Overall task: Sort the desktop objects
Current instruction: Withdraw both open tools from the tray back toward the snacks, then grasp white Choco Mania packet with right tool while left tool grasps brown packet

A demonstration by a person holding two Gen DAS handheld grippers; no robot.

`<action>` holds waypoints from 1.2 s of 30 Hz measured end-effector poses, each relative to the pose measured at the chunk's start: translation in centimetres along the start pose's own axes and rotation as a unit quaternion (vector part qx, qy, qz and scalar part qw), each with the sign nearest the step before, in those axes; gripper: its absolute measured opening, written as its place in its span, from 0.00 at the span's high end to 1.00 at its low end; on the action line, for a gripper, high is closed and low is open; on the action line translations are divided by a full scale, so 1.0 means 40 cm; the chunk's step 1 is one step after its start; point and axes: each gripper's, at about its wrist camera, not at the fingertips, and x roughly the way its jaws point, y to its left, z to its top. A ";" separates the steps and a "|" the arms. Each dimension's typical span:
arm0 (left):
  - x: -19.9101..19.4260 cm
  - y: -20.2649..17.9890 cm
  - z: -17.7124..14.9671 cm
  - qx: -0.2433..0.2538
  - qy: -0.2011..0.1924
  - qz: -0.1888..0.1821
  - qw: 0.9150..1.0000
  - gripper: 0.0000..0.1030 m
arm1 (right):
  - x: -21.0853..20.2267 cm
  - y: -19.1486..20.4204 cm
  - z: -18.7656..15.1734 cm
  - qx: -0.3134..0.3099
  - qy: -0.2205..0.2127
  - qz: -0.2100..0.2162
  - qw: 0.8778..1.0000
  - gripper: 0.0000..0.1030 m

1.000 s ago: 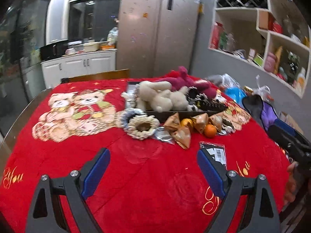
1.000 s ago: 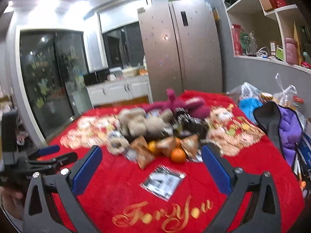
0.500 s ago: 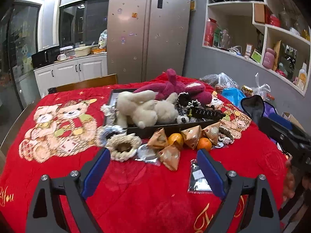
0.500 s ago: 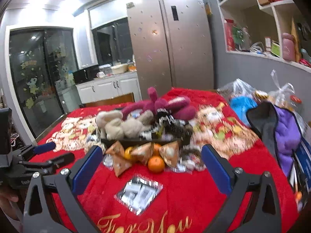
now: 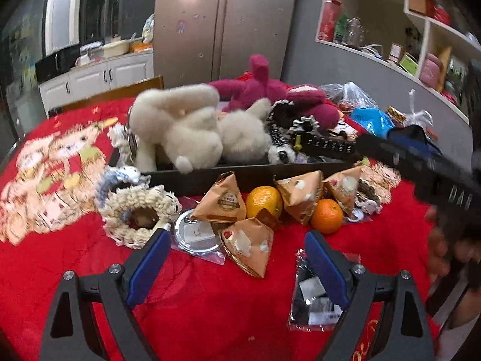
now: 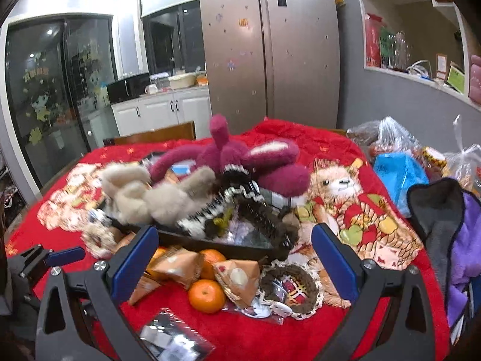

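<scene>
A black tray (image 5: 210,177) on the red cloth holds a cream plush rabbit (image 5: 180,126), a magenta plush (image 5: 264,90) and black-and-white items. In front of it lie tan snack pouches (image 5: 222,201), two oranges (image 5: 264,201) (image 5: 326,216), a crocheted ring (image 5: 138,213), a round badge in a bag (image 5: 195,234) and a silver packet (image 5: 312,297). My left gripper (image 5: 237,260) is open low over the cloth, one pouch (image 5: 249,246) just ahead between its fingers, untouched. My right gripper (image 6: 234,258) is open above the oranges (image 6: 206,296) and pouches (image 6: 237,276), holding nothing.
Plastic bags (image 6: 399,174) and a purple-lined dark bag (image 6: 445,210) crowd the table's right side. A brown crocheted coaster (image 6: 288,288) lies right of the oranges. A wooden chair back (image 6: 156,134) stands behind the table. Fridge and wall shelves lie beyond.
Both grippers have moved forward and down toward the pile in front of the tray, which now looms larger. Their jaws stay equally wide. No object on the table has shifted.
</scene>
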 end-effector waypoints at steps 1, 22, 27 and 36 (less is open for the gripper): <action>0.010 0.002 -0.001 0.001 0.003 0.006 1.000 0.10 | 0.012 -0.006 -0.010 0.004 0.006 0.002 1.000 0.00; 0.139 -0.009 -0.015 0.016 0.073 0.070 0.995 0.00 | 0.145 -0.009 -0.092 0.001 0.087 -0.001 0.996 0.16; 0.136 0.006 -0.013 0.006 0.072 0.060 0.996 0.00 | 0.145 -0.005 -0.092 -0.001 0.087 0.012 0.996 0.31; 0.104 0.025 -0.007 -0.021 0.038 0.067 0.997 0.54 | 0.118 0.030 -0.096 -0.011 0.081 0.022 0.996 0.56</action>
